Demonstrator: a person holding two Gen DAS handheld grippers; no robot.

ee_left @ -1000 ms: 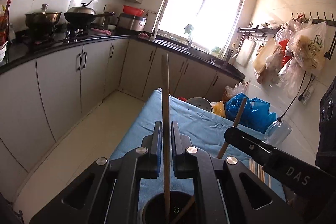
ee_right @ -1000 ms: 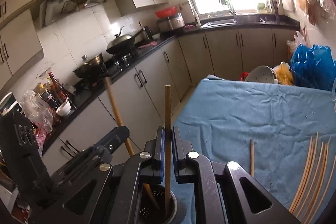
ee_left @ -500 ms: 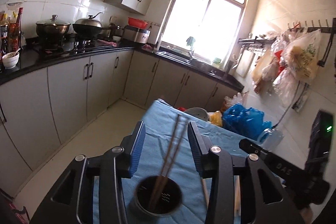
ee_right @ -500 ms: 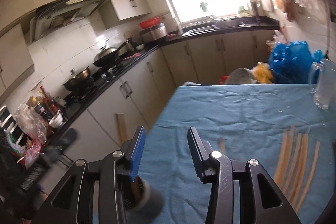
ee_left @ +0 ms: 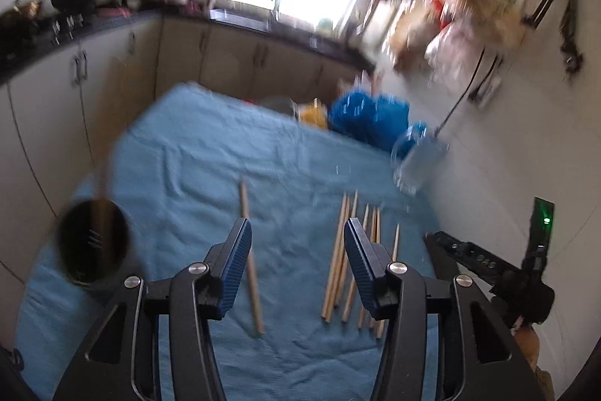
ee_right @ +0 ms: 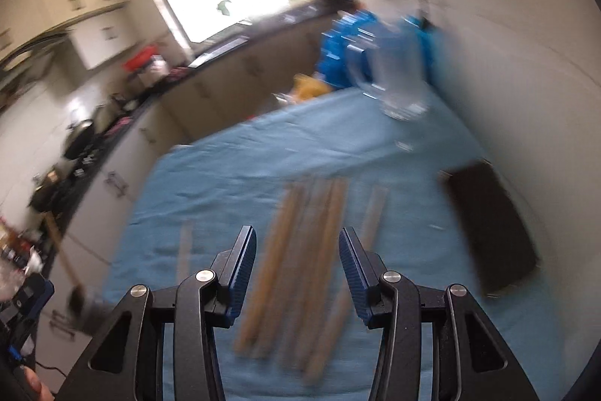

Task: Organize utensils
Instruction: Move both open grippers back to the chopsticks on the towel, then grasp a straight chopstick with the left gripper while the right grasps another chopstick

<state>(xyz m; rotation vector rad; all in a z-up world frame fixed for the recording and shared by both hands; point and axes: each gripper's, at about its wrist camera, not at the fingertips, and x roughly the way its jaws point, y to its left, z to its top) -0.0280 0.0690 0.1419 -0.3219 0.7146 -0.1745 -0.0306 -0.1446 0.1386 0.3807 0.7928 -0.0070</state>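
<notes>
A dark round utensil holder (ee_left: pixel 92 245) stands at the table's left edge with wooden chopsticks (ee_left: pixel 103 213) standing in it. A single chopstick (ee_left: pixel 251 264) lies on the blue cloth (ee_left: pixel 210 156), beside a bunch of several more chopsticks (ee_left: pixel 347 262). My left gripper (ee_left: pixel 296 258) is open and empty above the cloth between them. My right gripper (ee_right: pixel 297 267) is open and empty, hovering over the blurred bunch of chopsticks (ee_right: pixel 296 250). The single chopstick (ee_right: pixel 184 248) lies to its left, and the holder (ee_right: pixel 77 299) is far left.
A clear glass jar (ee_left: pixel 417 160) stands at the table's far right; it also shows in the right wrist view (ee_right: pixel 398 81). A black box (ee_right: pixel 492 228) lies by the wall. Blue bags (ee_left: pixel 368 119) sit beyond the table. Kitchen cabinets (ee_left: pixel 56 93) run along the left.
Both grippers have opened, dropped their chopsticks into the holder, and swung right. They now hover over the loose chopsticks on the cloth.
</notes>
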